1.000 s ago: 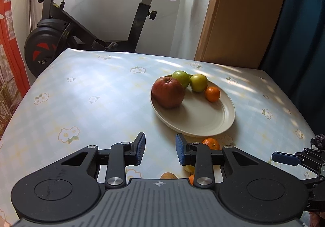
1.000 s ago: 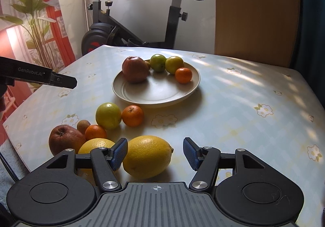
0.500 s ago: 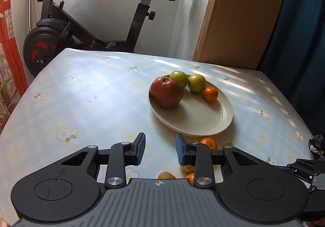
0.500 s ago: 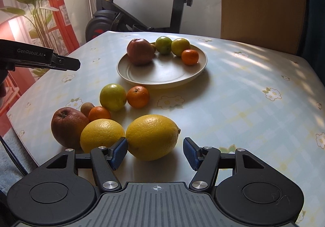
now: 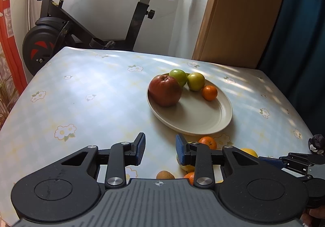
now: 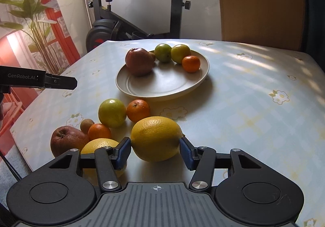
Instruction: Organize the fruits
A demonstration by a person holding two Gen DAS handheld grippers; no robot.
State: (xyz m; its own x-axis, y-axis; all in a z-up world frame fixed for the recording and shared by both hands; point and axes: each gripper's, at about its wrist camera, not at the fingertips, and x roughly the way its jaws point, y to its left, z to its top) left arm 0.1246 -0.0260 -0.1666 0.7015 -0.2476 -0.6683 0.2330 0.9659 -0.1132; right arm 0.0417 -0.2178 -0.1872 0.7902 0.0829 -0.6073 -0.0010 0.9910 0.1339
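A beige plate [image 6: 162, 85] holds a red apple [image 6: 139, 61], two green fruits [image 6: 163, 52] and a mandarin [image 6: 191, 63]. In front of the plate lies a large yellow lemon [image 6: 156, 137]. My right gripper [image 6: 155, 152] has its jaws closing around the lemon, and both blue pads touch its sides. In the left wrist view, my left gripper [image 5: 160, 150] hovers over the tablecloth before the plate [image 5: 199, 117], slightly open with nothing between its pads. Its finger [image 6: 61, 83] shows at the left of the right wrist view.
Loose fruit lies left of the lemon: a green citrus [image 6: 112, 113], two mandarins [image 6: 138, 110], a kiwi [image 6: 87, 124], a wrinkled red apple [image 6: 68, 140] and a second lemon [image 6: 101, 145]. An exercise bike [image 5: 61, 30] stands behind the table. The table's front edge is close.
The right gripper advanced so the lemon now sits between its fingers, and its jaws narrowed onto the fruit. The left gripper has stayed still.
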